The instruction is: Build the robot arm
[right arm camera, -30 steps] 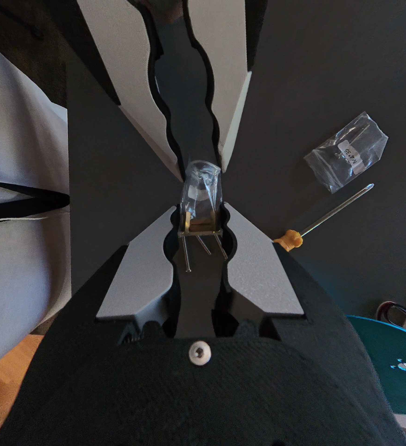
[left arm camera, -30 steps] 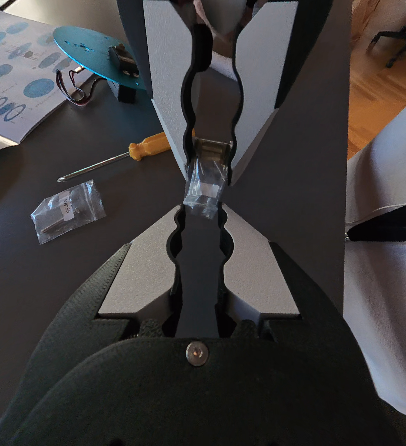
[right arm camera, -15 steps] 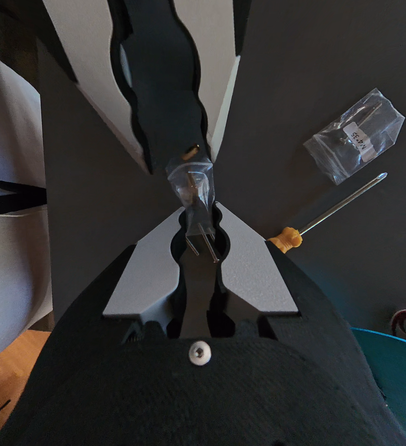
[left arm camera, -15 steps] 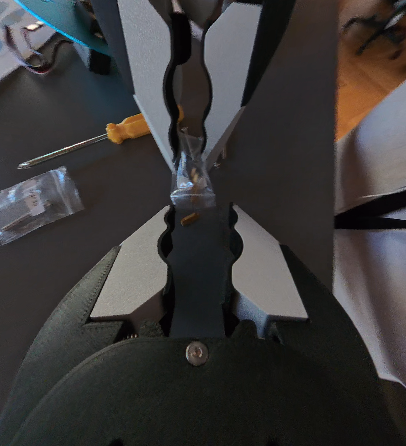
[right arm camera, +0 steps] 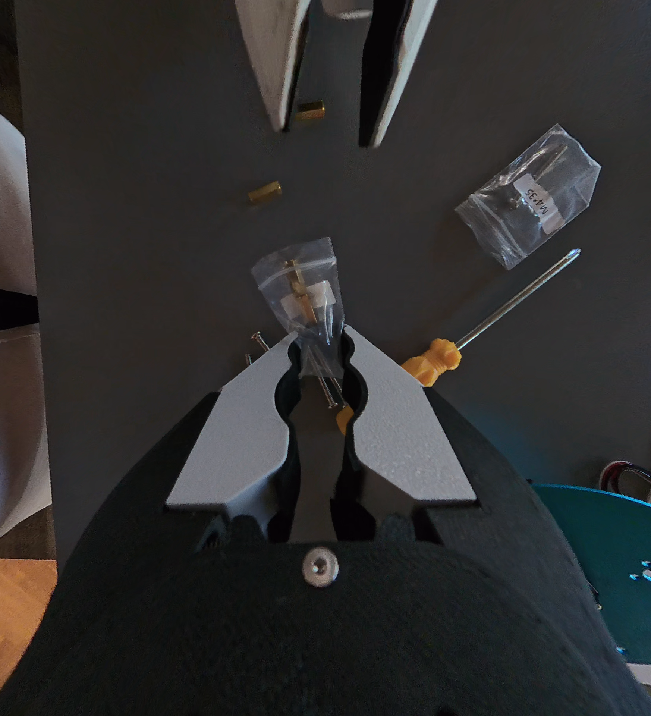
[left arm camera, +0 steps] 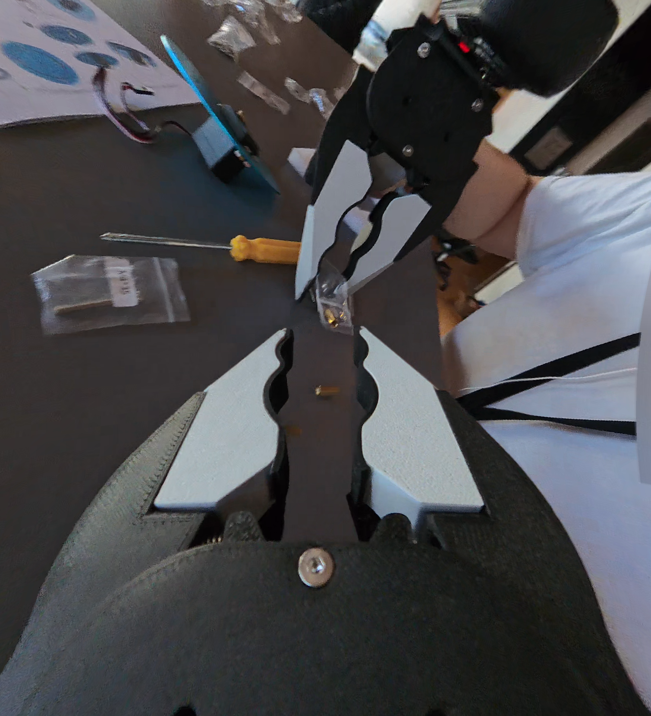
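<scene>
We saw the right gripper (right arm camera: 320, 335) with jaws pinching a small clear bag (right arm camera: 304, 286); the left gripper (left arm camera: 322, 334) hovered, jaws apart and empty, over brass standoffs (right arm camera: 265, 193) on the table (right arm camera: 161, 155).

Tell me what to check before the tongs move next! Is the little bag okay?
1. Right tongs gripping the small bag: ok, shut on its lower end.
2. Left tongs free: ok, open and holding nothing.
3. All parts inside the bag: not ok. Brass spacers lie loose on the table, and loose screws sit beside the right tongs.
4. Bag's mouth sealed: cannot tell.
5. Screwdriver clear of the right tongs: cannot tell; its handle runs under them.
</scene>
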Demonstrator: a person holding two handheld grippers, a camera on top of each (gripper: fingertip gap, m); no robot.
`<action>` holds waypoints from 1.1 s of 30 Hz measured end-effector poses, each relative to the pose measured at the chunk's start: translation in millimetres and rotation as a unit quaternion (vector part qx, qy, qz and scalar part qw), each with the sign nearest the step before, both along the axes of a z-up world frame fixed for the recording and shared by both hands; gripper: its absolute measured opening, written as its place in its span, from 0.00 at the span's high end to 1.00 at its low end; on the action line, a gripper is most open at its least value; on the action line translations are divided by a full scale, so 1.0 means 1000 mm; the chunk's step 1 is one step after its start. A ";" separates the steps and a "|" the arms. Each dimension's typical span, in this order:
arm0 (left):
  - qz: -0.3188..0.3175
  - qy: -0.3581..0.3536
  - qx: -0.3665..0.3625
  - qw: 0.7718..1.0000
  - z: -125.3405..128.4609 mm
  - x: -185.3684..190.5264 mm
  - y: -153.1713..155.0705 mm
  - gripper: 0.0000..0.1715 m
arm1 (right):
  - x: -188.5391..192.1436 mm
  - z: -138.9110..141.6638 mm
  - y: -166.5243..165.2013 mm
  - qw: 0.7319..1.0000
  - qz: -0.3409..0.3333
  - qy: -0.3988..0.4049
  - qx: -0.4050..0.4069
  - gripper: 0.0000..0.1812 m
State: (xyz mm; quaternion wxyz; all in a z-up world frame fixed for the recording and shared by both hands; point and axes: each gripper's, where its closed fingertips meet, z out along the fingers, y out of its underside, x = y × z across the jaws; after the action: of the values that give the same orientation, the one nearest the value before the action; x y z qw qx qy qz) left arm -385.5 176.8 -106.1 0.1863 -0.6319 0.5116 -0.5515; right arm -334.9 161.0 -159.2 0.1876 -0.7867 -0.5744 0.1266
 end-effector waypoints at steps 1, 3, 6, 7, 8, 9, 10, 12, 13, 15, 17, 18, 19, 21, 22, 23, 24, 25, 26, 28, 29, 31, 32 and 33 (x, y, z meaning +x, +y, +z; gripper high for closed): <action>0.011 0.006 0.014 1.000 -0.002 -0.005 0.001 0.82 | 0.001 0.000 0.001 1.000 -0.001 -0.002 0.004 0.91; 0.035 0.020 0.044 0.998 -0.008 -0.013 0.002 0.82 | 0.002 0.000 0.002 1.000 0.000 -0.007 0.007 0.91; 0.066 0.052 0.096 0.992 -0.019 -0.024 0.001 0.77 | 0.002 0.001 0.002 1.000 0.004 -0.017 0.012 0.91; 0.078 0.066 0.111 0.989 -0.024 -0.027 0.001 0.76 | 0.002 0.001 0.001 1.000 0.007 -0.020 0.011 0.91; 0.088 0.080 0.124 0.985 -0.028 -0.030 0.001 0.76 | 0.001 0.001 0.001 1.000 0.008 -0.021 0.012 0.91; 0.098 0.091 0.133 0.982 -0.032 -0.033 0.001 0.76 | 0.001 0.001 0.000 1.000 0.010 -0.023 0.012 0.91; 0.105 0.098 0.138 0.980 -0.034 -0.035 -0.001 0.76 | 0.001 0.001 0.000 1.000 0.011 -0.026 0.009 0.92; 0.114 0.100 0.141 0.978 -0.034 -0.037 -0.005 0.76 | 0.002 0.001 -0.002 0.999 0.008 -0.033 0.000 0.92; 0.120 0.101 0.145 0.977 -0.034 -0.037 -0.005 0.76 | 0.001 0.002 -0.003 0.999 0.009 -0.036 -0.003 0.92; 0.126 0.117 0.156 0.973 -0.038 -0.038 -0.007 0.76 | 0.000 0.003 -0.004 0.999 0.015 -0.043 0.000 0.92; 0.128 0.136 0.173 0.967 -0.043 -0.038 -0.009 0.75 | 0.003 0.001 -0.001 0.998 0.014 -0.055 0.001 0.92; 0.130 0.142 0.181 0.964 -0.044 -0.038 -0.009 0.74 | 0.002 0.001 0.000 0.998 0.011 -0.055 -0.002 0.92; 0.131 0.146 0.187 0.963 -0.045 -0.038 -0.010 0.74 | 0.001 0.002 0.000 0.999 0.008 -0.051 -0.007 0.92; 0.132 0.147 0.192 0.961 -0.045 -0.036 -0.011 0.73 | -0.002 0.003 -0.001 0.998 0.017 -0.052 -0.010 0.93; 0.134 0.147 0.193 0.961 -0.045 -0.036 -0.011 0.73 | -0.001 0.003 0.002 0.998 0.017 -0.060 -0.001 0.93; 0.138 0.149 0.193 0.960 -0.045 -0.037 -0.010 0.73 | 0.001 0.001 0.005 0.998 0.016 -0.066 -0.001 0.92; 0.141 0.149 0.192 0.960 -0.045 -0.037 -0.010 0.73 | 0.001 0.000 0.005 0.998 0.012 -0.067 -0.010 0.92; 0.143 0.150 0.192 0.959 -0.046 -0.037 -0.010 0.73 | -0.001 -0.001 0.003 0.998 0.010 -0.063 -0.023 0.93; 0.145 0.150 0.193 0.959 -0.046 -0.037 -0.011 0.73 | -0.004 -0.001 -0.001 0.998 0.016 -0.059 -0.031 0.93; 0.148 0.152 0.195 0.958 -0.046 -0.037 -0.011 0.73 | -0.005 -0.001 0.001 0.997 0.029 -0.067 -0.015 0.93; 0.149 0.152 0.195 0.958 -0.046 -0.037 -0.011 0.73 | -0.005 -0.001 0.004 0.997 0.027 -0.067 -0.012 0.93; 0.150 0.153 0.193 0.957 -0.046 -0.037 -0.011 0.73 | -0.007 -0.001 0.002 0.997 0.022 -0.066 -0.033 0.93; 0.151 0.153 0.193 0.957 -0.046 -0.037 -0.012 0.72 | -0.007 -0.001 0.001 0.997 0.028 -0.071 -0.030 0.93; 0.151 0.152 0.193 0.957 -0.046 -0.037 -0.012 0.72 | -0.006 -0.001 0.003 0.996 0.035 -0.075 -0.018 0.93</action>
State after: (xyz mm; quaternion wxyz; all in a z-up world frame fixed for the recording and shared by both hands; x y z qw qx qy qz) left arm -422.3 165.1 -151.7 0.3057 -0.7303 0.5295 -0.3047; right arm -341.2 164.2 -160.1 0.1254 -0.7764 -0.6119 0.0835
